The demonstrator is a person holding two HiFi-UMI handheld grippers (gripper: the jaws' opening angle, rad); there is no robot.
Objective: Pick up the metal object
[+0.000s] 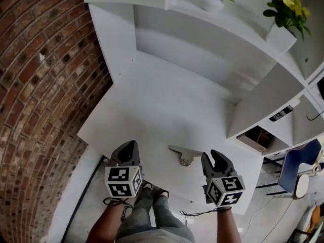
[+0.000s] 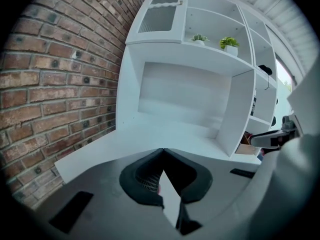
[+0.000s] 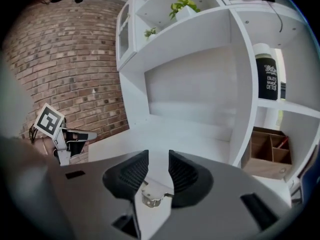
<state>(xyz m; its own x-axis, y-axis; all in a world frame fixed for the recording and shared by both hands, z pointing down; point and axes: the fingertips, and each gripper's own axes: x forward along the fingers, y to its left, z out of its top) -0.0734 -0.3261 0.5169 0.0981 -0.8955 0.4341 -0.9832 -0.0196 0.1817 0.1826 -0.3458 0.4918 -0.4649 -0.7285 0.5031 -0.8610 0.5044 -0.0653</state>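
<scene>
The metal object (image 1: 183, 155), a small grey bracket, lies on the white desk (image 1: 152, 110) close to its front edge. My right gripper (image 1: 212, 158) hovers just to the right of it, apart from it, jaws open. In the right gripper view the bracket (image 3: 152, 196) shows low in the gap between the open jaws of the gripper (image 3: 159, 156), not clamped. My left gripper (image 1: 130, 146) hangs over the desk's front left edge, well left of the bracket. Its jaws (image 2: 162, 151) meet at the tips with nothing between them.
A white shelf unit (image 1: 253, 80) rises behind and to the right of the desk, with two potted plants (image 1: 286, 9) on top. A brick wall (image 1: 40, 85) runs along the left. A wooden box (image 3: 270, 151) and a black bottle (image 3: 269, 79) sit on the right shelves.
</scene>
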